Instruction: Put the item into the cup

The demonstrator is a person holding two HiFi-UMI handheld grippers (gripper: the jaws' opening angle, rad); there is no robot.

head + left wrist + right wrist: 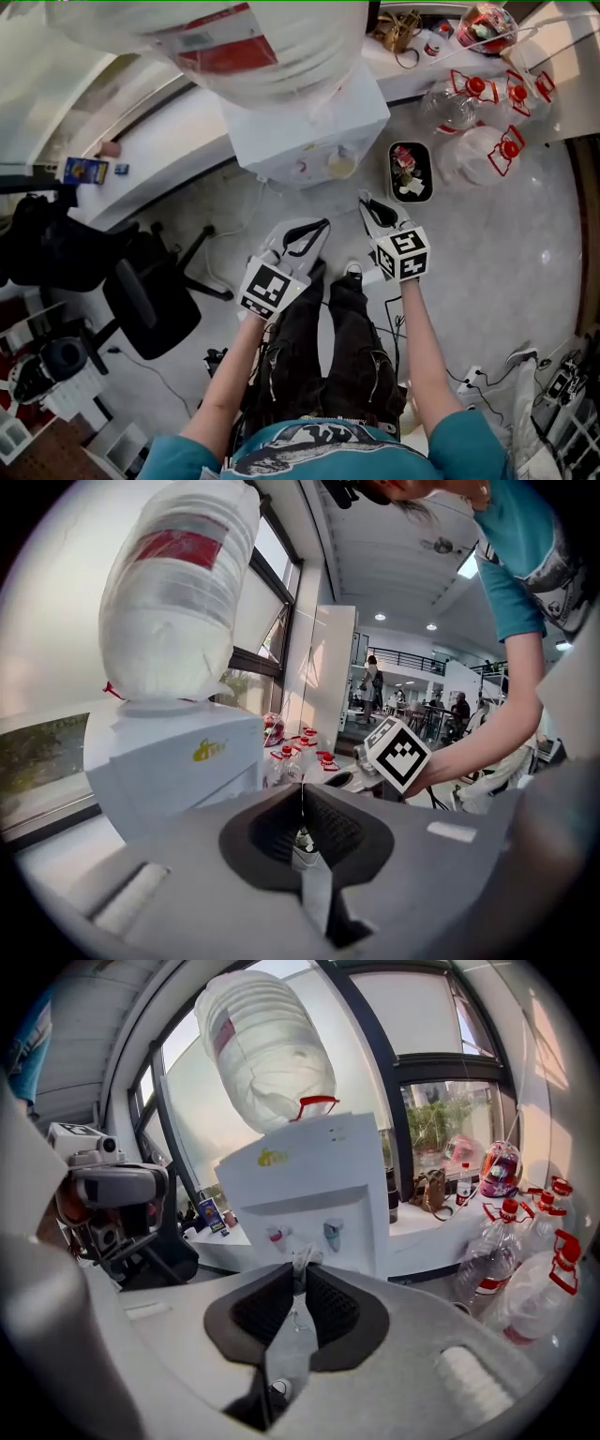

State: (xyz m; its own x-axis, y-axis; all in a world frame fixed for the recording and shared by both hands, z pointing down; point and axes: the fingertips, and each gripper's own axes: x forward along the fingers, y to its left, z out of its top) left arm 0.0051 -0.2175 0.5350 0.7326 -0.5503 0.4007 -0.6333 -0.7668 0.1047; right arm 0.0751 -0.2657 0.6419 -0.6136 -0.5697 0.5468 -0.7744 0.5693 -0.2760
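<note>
A blue box (86,170) with yellow print too small to read lies at the left on the white ledge (178,141) that runs under the windows. Just below it a black office chair (141,295) stands on the pale speckled floor (497,253). The left gripper (302,794) has its jaws pressed together with nothing between them. Ahead stands a white water dispenser (300,127) with a small yellow logo (273,1158) whose letters cannot be made out. Below the logo are a red tap (276,1235) and a blue tap (333,1232). A large clear bottle (244,37) sits upside down on top, wrapped in a red label band with unreadable print. At the dispenser's front is a pale round thing that looks like the cup (342,164) seen from above. The right gripper (302,1266) is clenched on the item (302,1257), a small pale crumpled scrap pinched at its jaw tips, level with the taps in its own view. To the right, a black-rimmed dish (410,172) on the floor holds white, red and green bits. Beside it stand clear bottles (487,150) with red caps and handles.
</note>
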